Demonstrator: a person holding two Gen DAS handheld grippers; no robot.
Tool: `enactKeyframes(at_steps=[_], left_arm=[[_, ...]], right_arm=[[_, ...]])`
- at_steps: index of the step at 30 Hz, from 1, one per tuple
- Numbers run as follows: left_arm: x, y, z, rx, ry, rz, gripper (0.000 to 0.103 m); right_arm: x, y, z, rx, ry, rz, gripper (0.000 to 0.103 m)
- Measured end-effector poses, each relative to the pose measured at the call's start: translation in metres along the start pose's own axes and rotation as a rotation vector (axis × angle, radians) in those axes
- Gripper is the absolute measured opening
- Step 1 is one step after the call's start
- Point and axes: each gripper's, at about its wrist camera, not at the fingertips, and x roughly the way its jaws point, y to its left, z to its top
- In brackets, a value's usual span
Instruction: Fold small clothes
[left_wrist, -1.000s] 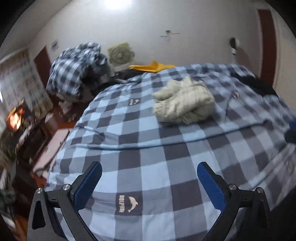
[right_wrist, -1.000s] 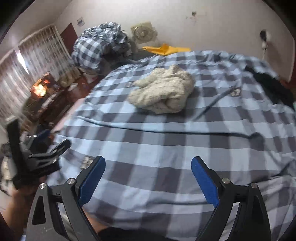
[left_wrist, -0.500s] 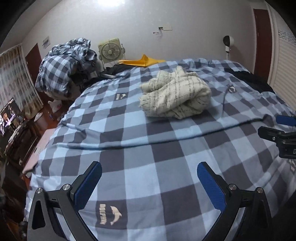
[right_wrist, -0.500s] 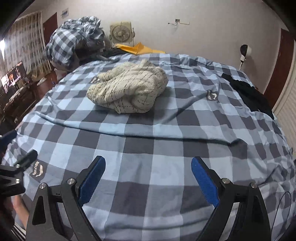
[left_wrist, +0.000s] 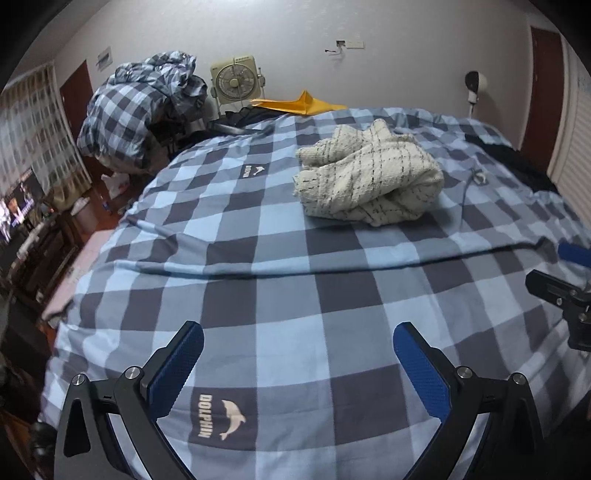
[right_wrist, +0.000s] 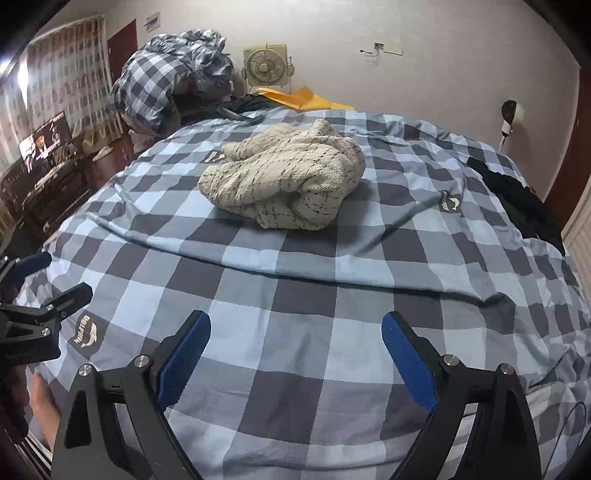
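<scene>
Two grippers spread wide above a checked bed, holding nothing.

Left gripper (left_wrist: 297, 365) low over the blue-and-grey checked bedspread (left_wrist: 280, 295), blue fingers (left_wrist: 177, 363) far apart and empty. Further back, mid-bed, a crumpled cream knitted garment (left_wrist: 369, 181), well clear of both tools. Right gripper (right_wrist: 295, 354) likewise gaping, empty, hovering near the bed's front edge.

We read "DOLPHIN" beside a small dolphin figure on a dark patch (left_wrist: 218, 416) of the checked bedcover (left_wrist: 332, 295), near its front edge. Similar patches farther off are too small to read.
</scene>
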Motion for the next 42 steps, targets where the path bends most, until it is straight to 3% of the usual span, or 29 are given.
enactKeyframes(at_steps=[18, 33, 42], left_arm=[[-0.007, -0.013, -0.001, 0.035, -0.014, -0.071, 0.103], [-0.018, -0.015, 0.0, 0.054, -0.077, -0.011, 0.103], [-0.014, -0.007, 0.001, -0.009, -0.04, -0.069, 0.103]], right_arm=[[0.002, 0.001, -0.002, 0.041, 0.03, 0.005, 0.092], [0.002, 0.002, -0.003, 0.038, 0.043, 0.012, 0.092], [0.002, 0.002, -0.003, 0.04, 0.048, 0.01, 0.092]])
